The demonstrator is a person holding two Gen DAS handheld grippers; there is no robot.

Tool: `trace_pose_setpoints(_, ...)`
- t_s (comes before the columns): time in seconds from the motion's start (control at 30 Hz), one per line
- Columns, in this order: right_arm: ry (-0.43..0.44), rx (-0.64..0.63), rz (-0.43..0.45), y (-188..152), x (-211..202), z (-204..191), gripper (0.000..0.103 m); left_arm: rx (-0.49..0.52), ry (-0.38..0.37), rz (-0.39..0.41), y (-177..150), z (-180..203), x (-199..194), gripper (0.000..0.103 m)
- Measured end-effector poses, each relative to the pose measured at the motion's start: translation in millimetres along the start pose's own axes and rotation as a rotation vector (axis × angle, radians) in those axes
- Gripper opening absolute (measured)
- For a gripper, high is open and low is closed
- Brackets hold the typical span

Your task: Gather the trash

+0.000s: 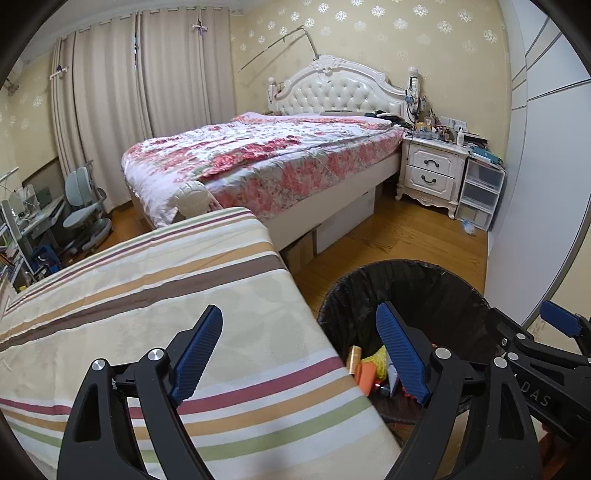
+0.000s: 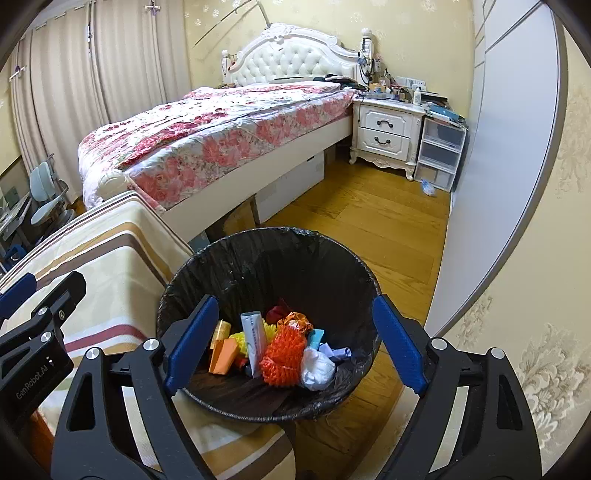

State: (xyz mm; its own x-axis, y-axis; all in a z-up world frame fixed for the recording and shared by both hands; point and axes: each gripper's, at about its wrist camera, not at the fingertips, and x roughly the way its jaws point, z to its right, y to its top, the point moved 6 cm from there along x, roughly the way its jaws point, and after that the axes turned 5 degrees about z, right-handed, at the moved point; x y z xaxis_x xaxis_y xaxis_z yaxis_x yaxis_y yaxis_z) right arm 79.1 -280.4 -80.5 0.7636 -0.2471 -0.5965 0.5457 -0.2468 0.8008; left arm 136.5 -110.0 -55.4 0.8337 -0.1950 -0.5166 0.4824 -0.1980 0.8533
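We hold both grippers, left gripper (image 1: pixel 299 354) and right gripper (image 2: pixel 295 343), above bin (image 2: pixel 177 284), spread wide, empty. Risk: fingers snag bin liner, tipping bin.

I see a bedroom: cream patterned wallpaper (image 1: pixel 369 29), closed beige curtains (image 1: pixel 147 74), wood floor (image 2: pixel 369 229), floral-quilted bed (image 1: pixel 266 155) with tufted white headboard (image 1: pixel 336 92), white nightstand (image 1: pixel 432 166), grey desk chair (image 1: pixel 81 206).
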Motion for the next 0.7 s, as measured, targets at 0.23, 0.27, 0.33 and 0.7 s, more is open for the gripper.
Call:
trace_pose_setpoints(0.23, 0.011, -0.018, 0.029, -6, -27, -7, 0.086, -0.017, 0.011, 0.011, -8, -15, -24, 0.084)
trace_pose_setpoints(0.27, 0.013, -0.021, 0.032, -7, -31, -9, 0.087, -0.02, 0.014, 0.011, -9, -17, -26, 0.084)
trace_pose_setpoints(0.33, 0.016, -0.027, 0.038, -9, -37, -11, 0.087, -0.024, 0.02, 0.01, -12, -20, -31, 0.084)
trace_pose_setpoints(0.7, 0.031, -0.046, 0.055, -14, -54, -17, 0.087, -0.055, 0.041, 0.011, -20, -34, -43, 0.084)
